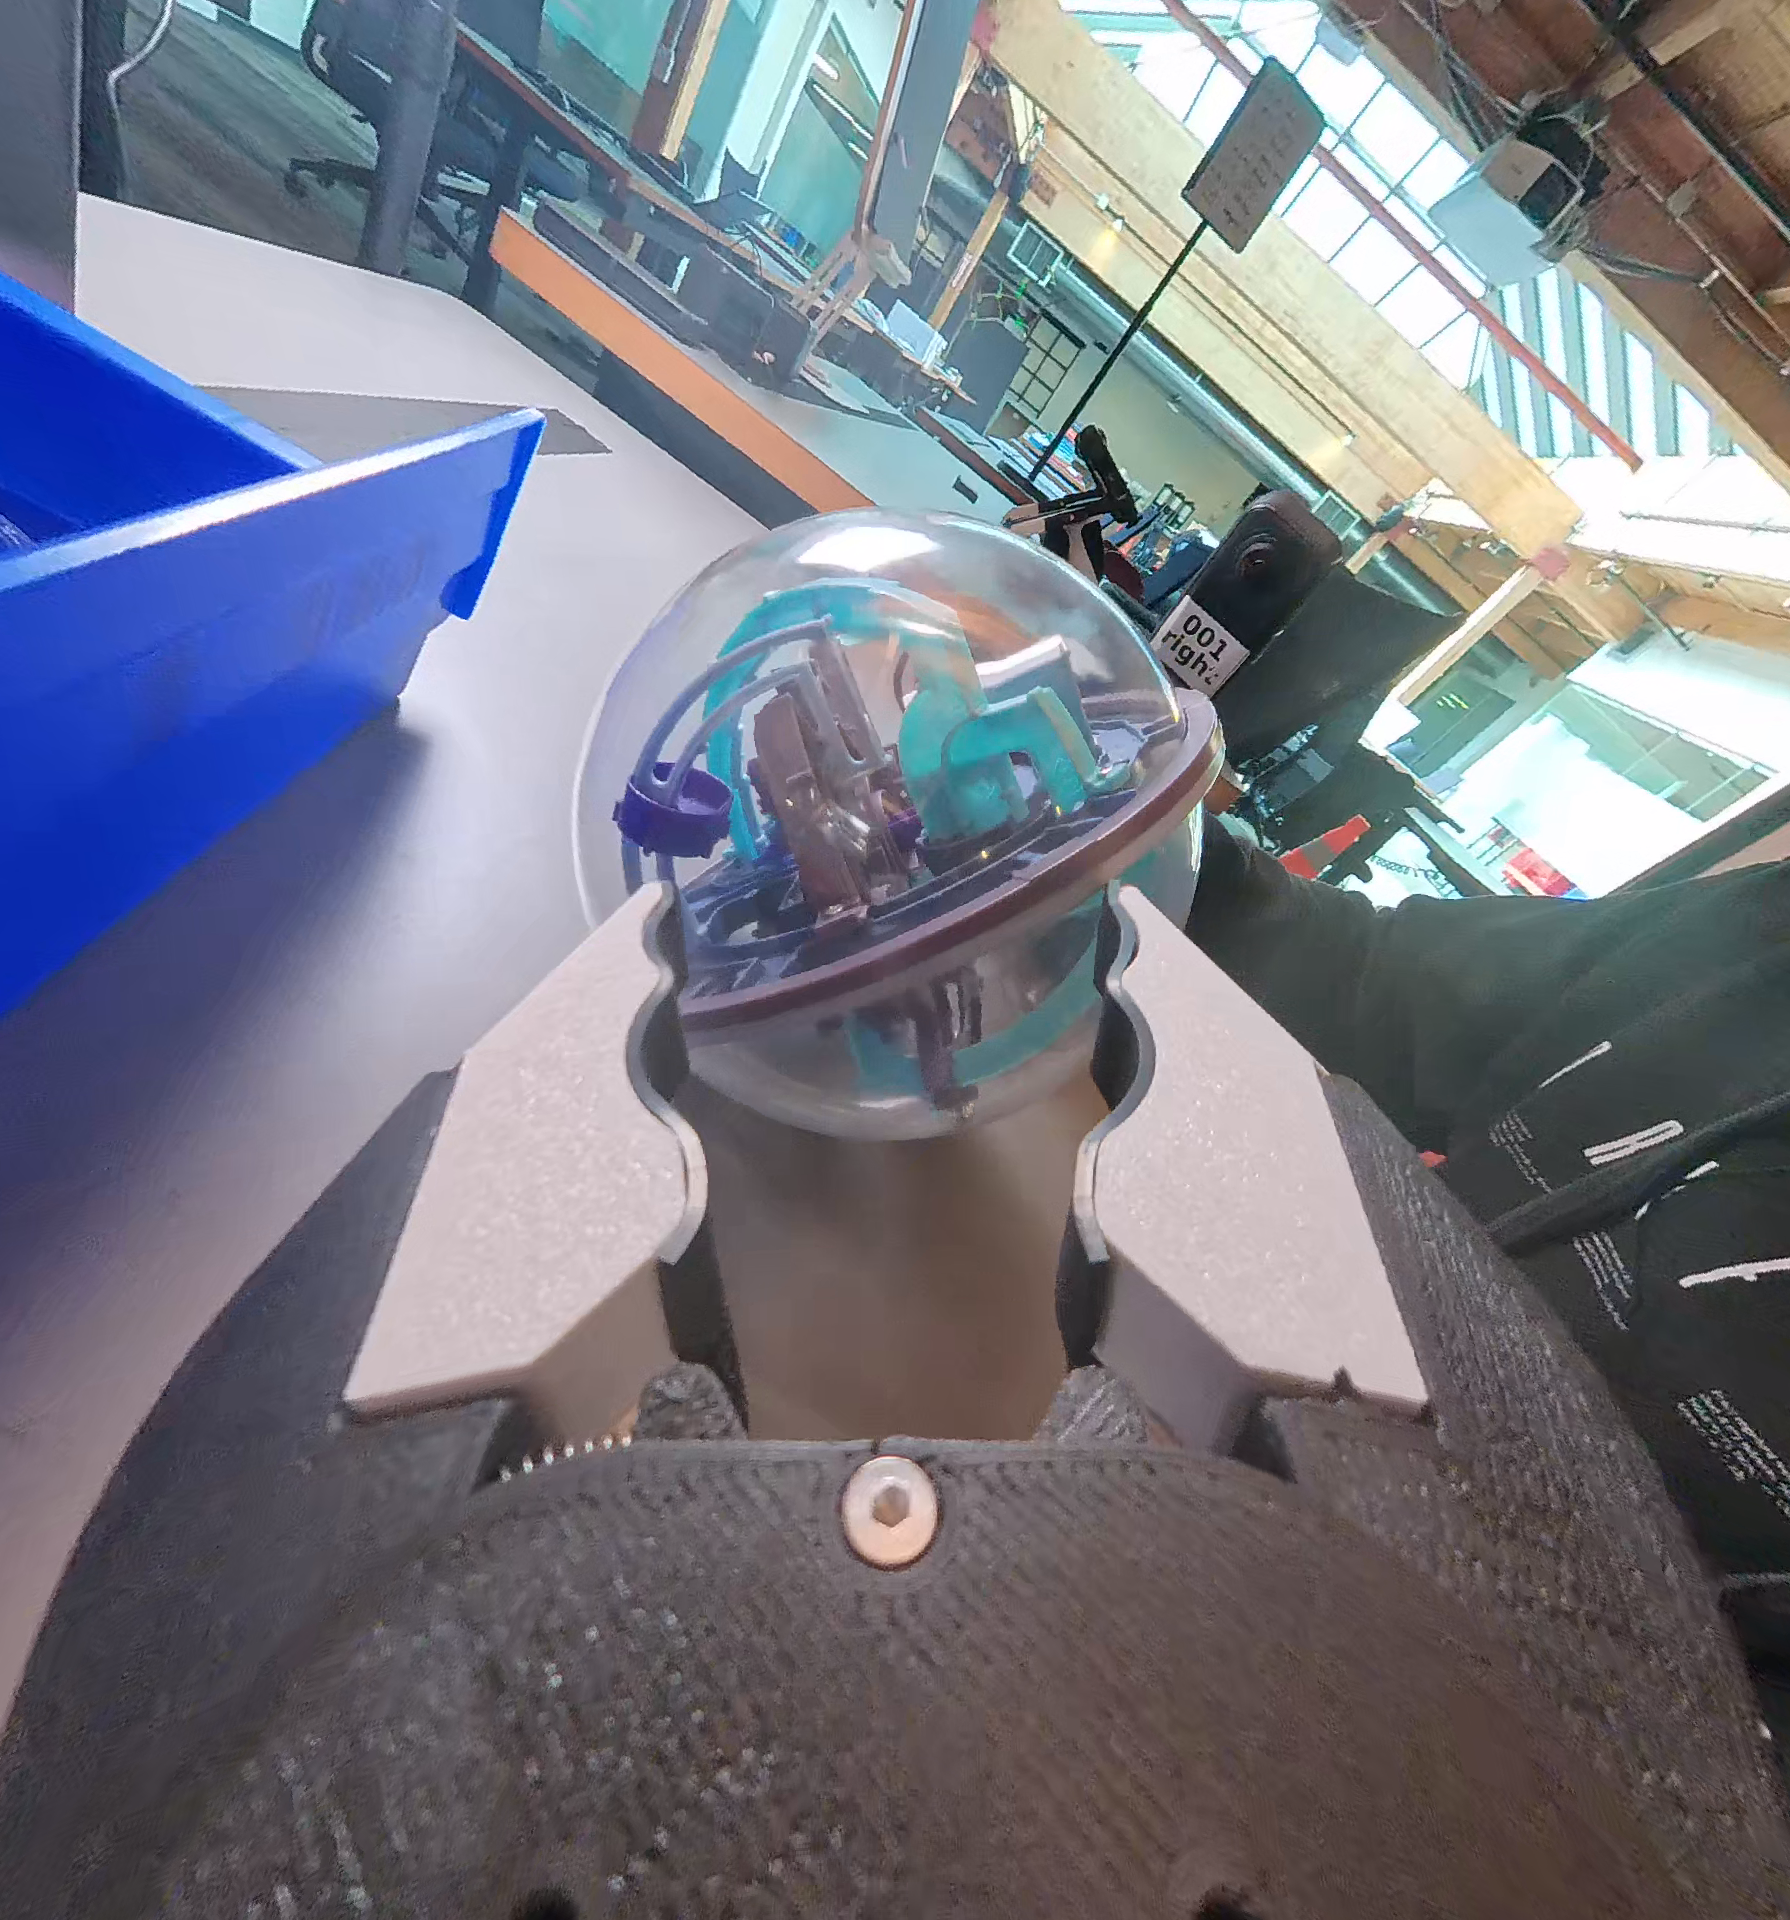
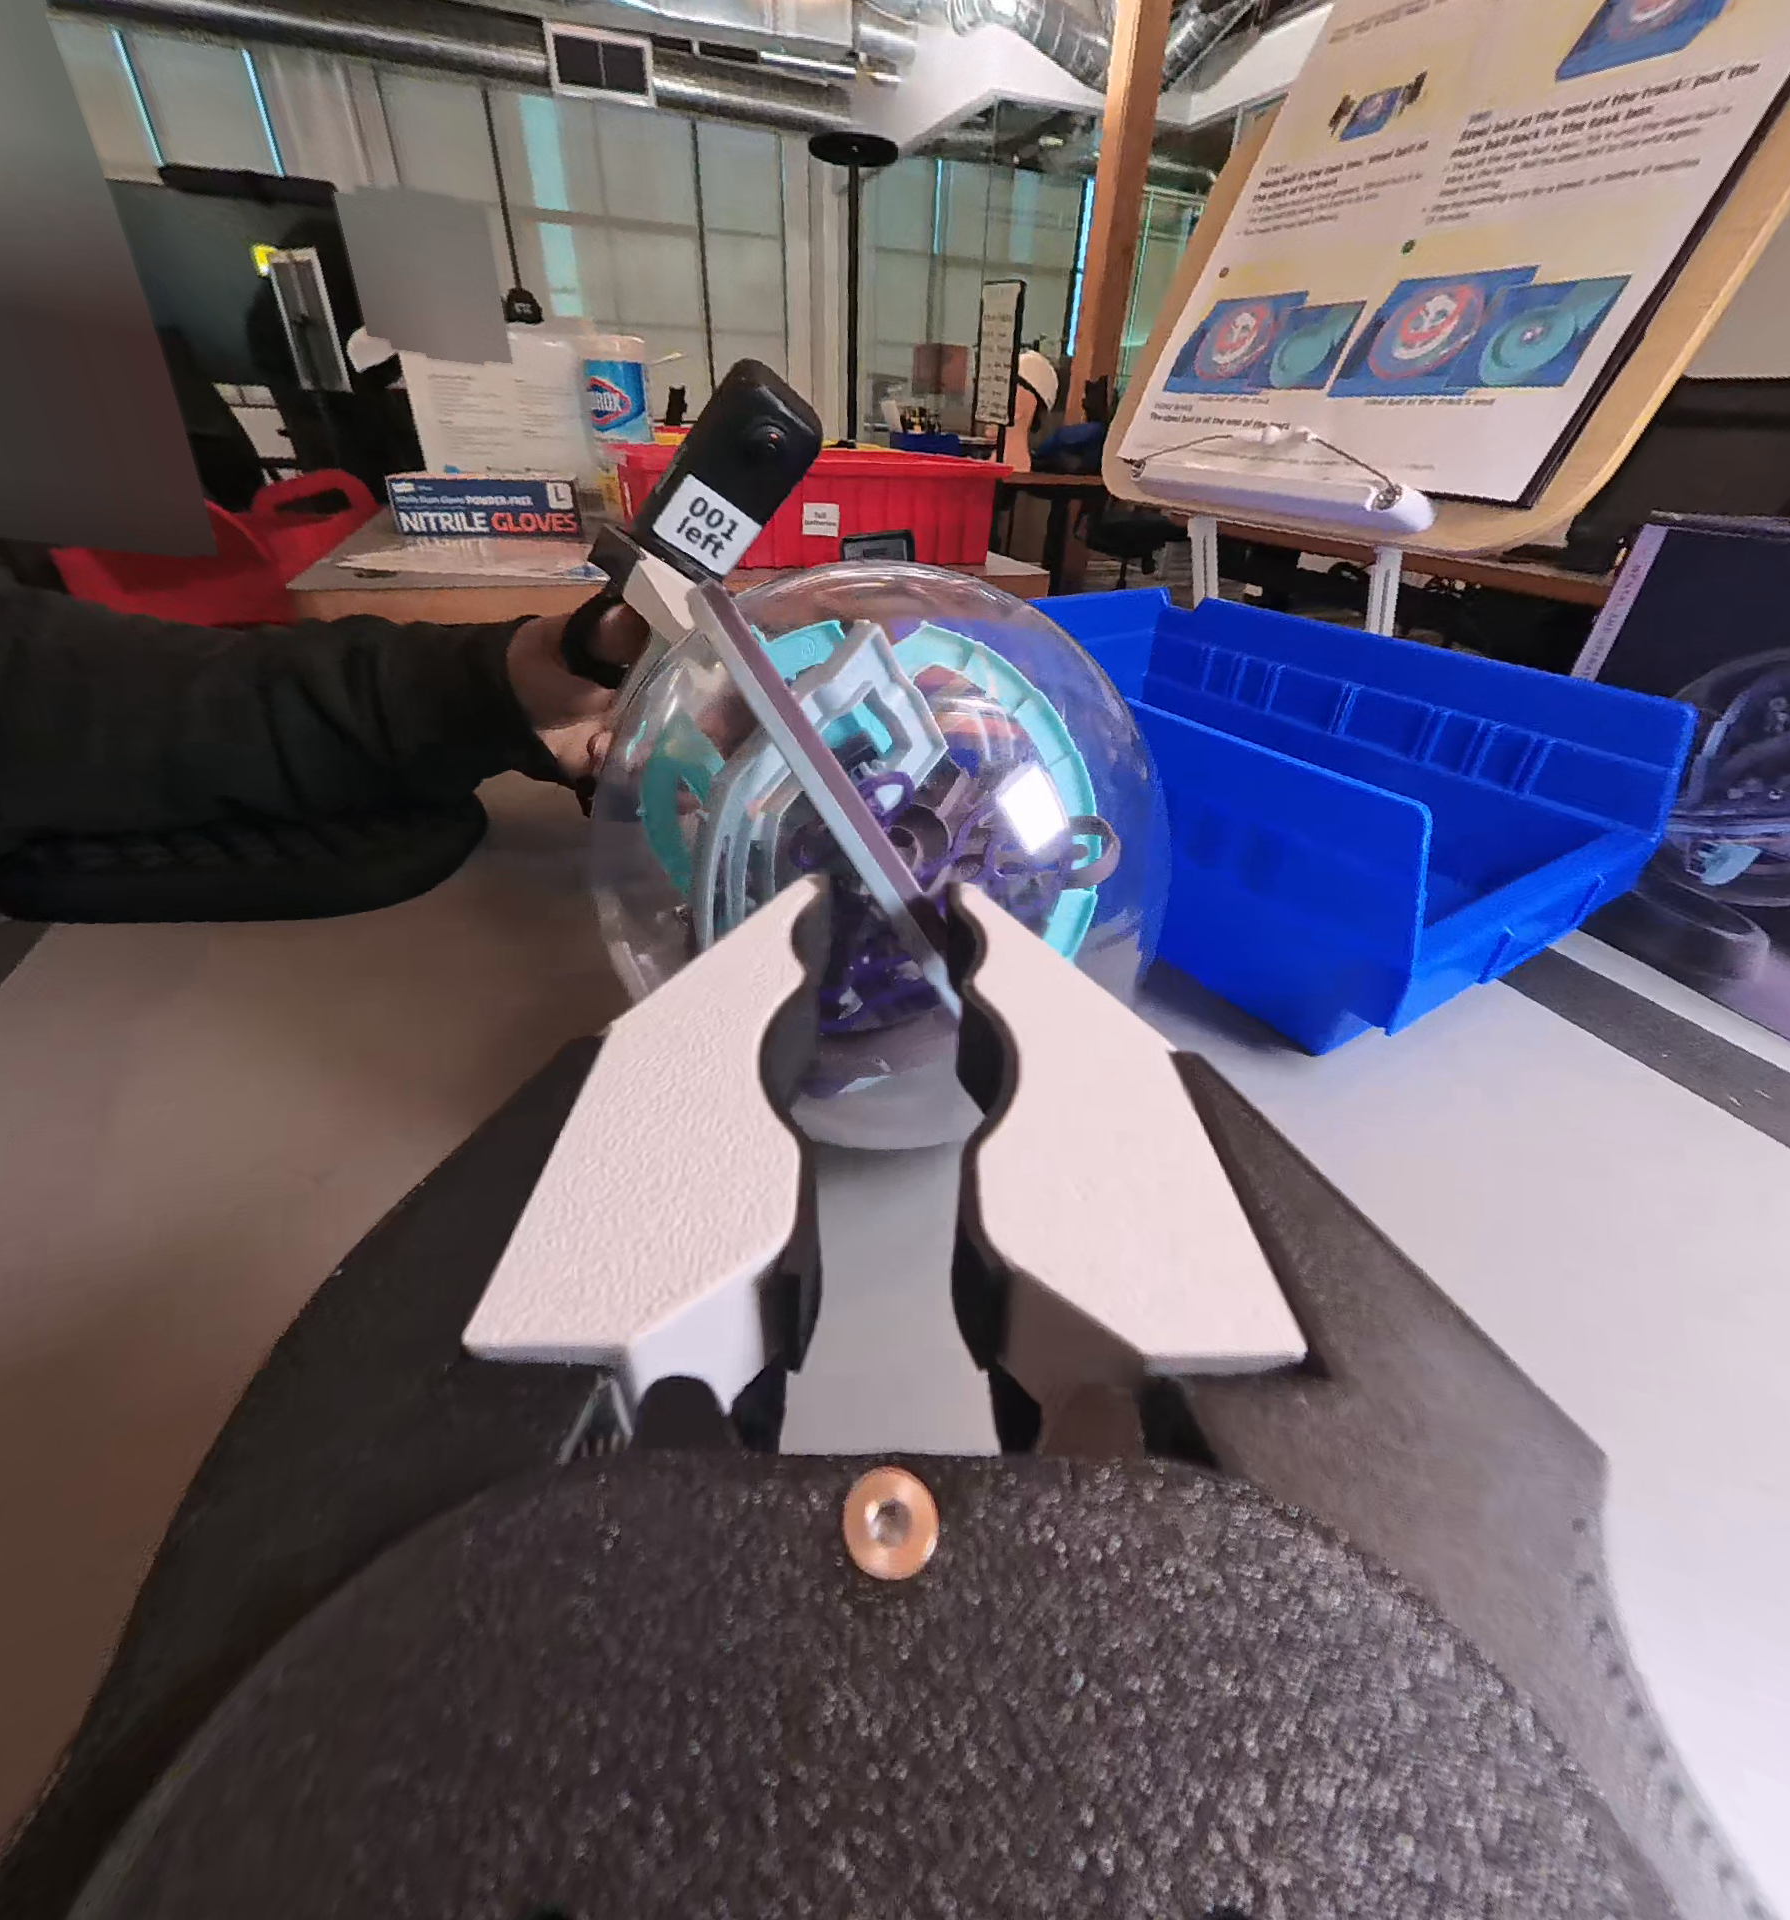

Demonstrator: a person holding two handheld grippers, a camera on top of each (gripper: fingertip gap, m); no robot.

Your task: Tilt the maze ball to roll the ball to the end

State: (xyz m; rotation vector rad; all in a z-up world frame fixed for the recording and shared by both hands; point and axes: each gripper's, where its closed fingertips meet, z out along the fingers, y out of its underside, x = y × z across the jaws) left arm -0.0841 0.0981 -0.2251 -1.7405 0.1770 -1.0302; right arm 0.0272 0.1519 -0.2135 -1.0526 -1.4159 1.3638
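Clear maze ball [image 1: 886, 821] (rim tilted), clamped by both grippers' fingers [image 1: 600, 997]

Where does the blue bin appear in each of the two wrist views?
Left wrist view: blue bin at the left edge, left of the maze ball.
Right wrist view: blue bin right of centre, behind and right of the maze ball.
Shared landmark: the maze ball.

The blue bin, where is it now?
The blue bin stands on the table, right of the maze ball in the right wrist view, left in the other.
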